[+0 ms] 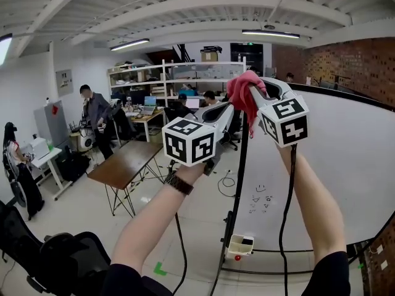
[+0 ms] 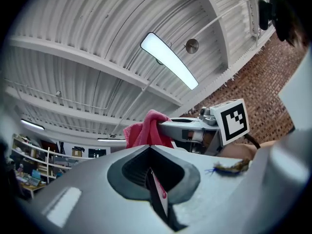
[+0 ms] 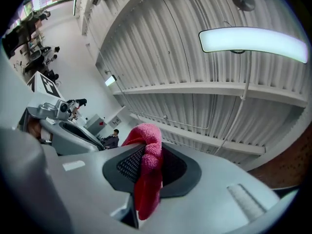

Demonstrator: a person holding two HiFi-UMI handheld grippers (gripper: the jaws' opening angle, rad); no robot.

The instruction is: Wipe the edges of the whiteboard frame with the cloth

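The cloth [image 3: 148,175] is pink, soft and nubbly, a looped terry-like weave, matt; the right hand-held gripper [image 3: 148,152] pinching it has a smooth, matt grey plastic shell, with black pads [image 3: 126,165] of a fine gridded, rubbery texture; the left hand-held gripper [image 2: 150,152] shows the same matt grey plastic, its black recess smoother; the whiteboard [image 1: 345,159] is smooth and faintly glossy, its frame [image 1: 242,165] dark and metal-looking; the ceiling [image 3: 195,82] is ribbed sheet painted matt white; the wall [image 1: 352,63] is rough bare brick; the floor [image 1: 197,227] is pale with a dull sheen.
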